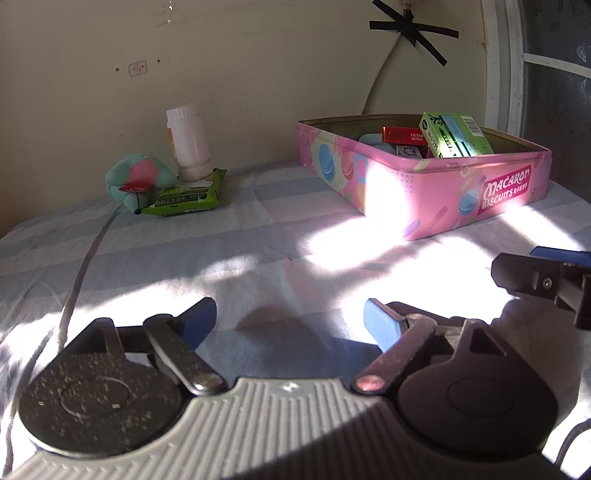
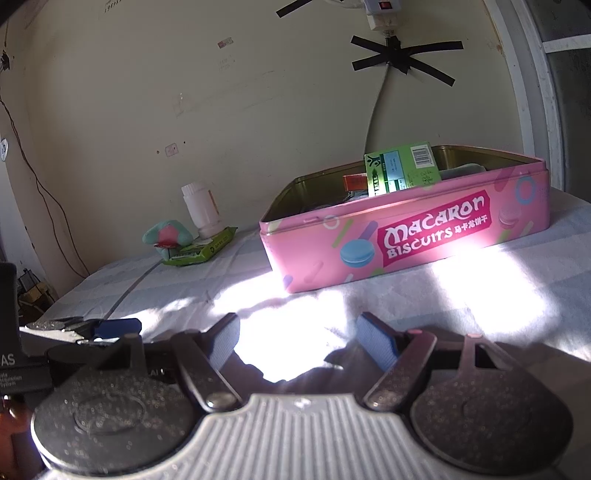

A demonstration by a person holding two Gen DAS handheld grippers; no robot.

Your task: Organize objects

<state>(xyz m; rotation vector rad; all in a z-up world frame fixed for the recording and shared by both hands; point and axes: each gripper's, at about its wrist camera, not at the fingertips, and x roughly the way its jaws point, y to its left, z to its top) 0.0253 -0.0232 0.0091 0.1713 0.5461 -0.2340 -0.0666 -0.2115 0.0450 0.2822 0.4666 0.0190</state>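
A pink "Macaron Biscuits" tin (image 1: 417,192) stands open at the back right, also in the right wrist view (image 2: 406,240). It holds a green box (image 1: 456,134), a red box (image 1: 402,134) and other small items. At the back left a white bottle (image 1: 188,142) stands on a green wipes pack (image 1: 188,195), beside a teal and pink plush toy (image 1: 138,181); the group also shows in the right wrist view (image 2: 192,236). My left gripper (image 1: 290,325) is open and empty above the cloth. My right gripper (image 2: 297,339) is open and empty, near the tin's front.
A striped light-blue cloth (image 1: 240,236) covers the surface, with bright sun patches. A grey cable (image 1: 85,266) runs across the left side. The wall (image 1: 258,74) stands close behind, with a taped cord (image 1: 410,29). The right gripper's finger (image 1: 539,277) shows at the left view's right edge.
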